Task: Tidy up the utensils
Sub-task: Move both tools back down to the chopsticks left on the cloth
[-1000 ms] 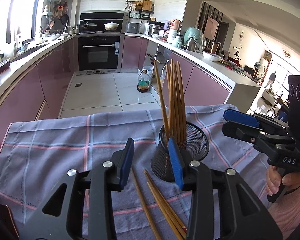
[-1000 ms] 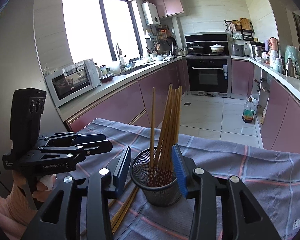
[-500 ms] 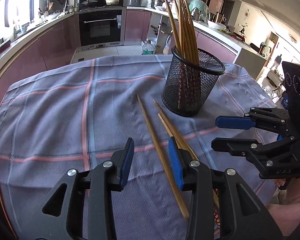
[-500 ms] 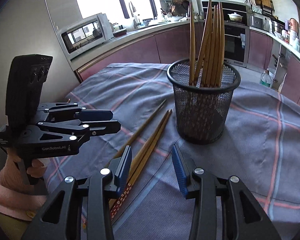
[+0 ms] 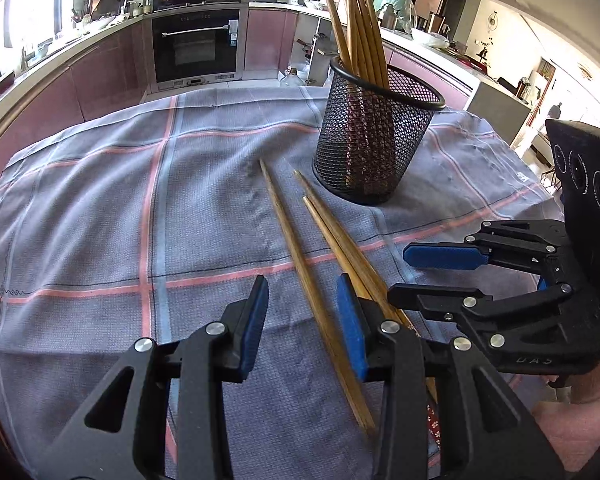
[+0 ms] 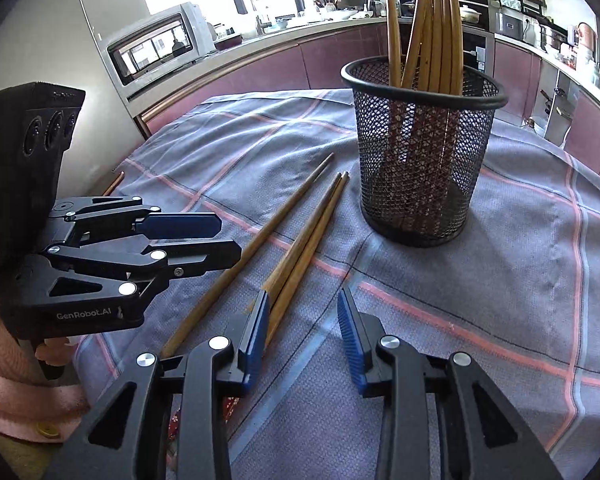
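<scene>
Both grippers are descending from the mesh holder toward the loose chopsticks; left gripper and right gripper are spread, empty, preparing pickup.

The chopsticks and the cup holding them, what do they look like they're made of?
Loose chopsticks: apparently wood or bamboo, matte brown with a faint grain, patterned red ends. Cup: probably black-coated metal wire mesh; you can see through its perforated wall, with a solid rolled rim.
</scene>
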The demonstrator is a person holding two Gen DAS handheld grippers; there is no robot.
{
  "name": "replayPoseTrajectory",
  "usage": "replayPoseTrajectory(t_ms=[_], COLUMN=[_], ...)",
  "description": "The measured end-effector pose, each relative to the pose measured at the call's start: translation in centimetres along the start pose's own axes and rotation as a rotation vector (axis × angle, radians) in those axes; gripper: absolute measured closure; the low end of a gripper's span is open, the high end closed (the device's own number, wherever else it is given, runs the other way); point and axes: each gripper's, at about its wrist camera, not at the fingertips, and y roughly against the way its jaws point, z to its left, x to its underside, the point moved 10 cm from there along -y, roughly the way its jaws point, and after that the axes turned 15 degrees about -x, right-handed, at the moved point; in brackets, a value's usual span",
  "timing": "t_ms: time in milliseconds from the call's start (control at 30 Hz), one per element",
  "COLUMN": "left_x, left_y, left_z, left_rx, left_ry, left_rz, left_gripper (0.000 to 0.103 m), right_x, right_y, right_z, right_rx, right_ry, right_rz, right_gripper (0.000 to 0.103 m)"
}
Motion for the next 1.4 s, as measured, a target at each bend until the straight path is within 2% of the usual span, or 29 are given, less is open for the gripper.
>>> replayPoseTrajectory(t_ms=[433,500,600,667,800,967,1067,1300,1400], left_x=[0.5,0.5,0.6,0.8,1.2,1.7,1.9,2.2,1.9], left_y=[-1.2,-1.2,-1.1,-1.0,-0.8,-0.6,-0.4,0.1,0.2], left_z=[-0.1,0.0,0.1,0.1,-0.1,-0.2,-0.1,-0.4,-0.3], left_rx=[-0.031,-0.033,-0.028,-0.022,-0.013,-0.013,-0.013,-0.012,-0.020], left_ry=[-0.013,-0.009,-0.004,0.001,0.006,0.031,0.043,0.041,0.038], left_rz=[0.027,0.030,0.035,0.041,0.051,0.057,0.061,0.058,0.047], left_gripper=[0.070,0.070,0.077,0.084,0.092,0.093,0.093,0.093,0.083], right_x=[-0.4,-0.3,-0.2,-0.1,0.1,0.0,0.0,0.3,0.3], right_y=[-0.6,-0.6,-0.4,-0.2,-0.1,-0.2,-0.2,0.2,0.2], right_z=[0.1,-0.2,-0.7,-0.8,-0.9,-0.9,-0.8,-0.8,-0.7], right_rx=[0.045,0.052,0.067,0.065,0.066,0.069,0.059,0.042,0.041], right_ry=[0.027,0.022,0.017,0.011,0.015,0.017,0.012,-0.007,-0.006], right_rz=[0.010,0.014,0.022,0.024,0.025,0.024,0.025,0.022,0.024], right_gripper=[0.070,0.073,0.082,0.082,0.082,0.085,0.095,0.095,0.095])
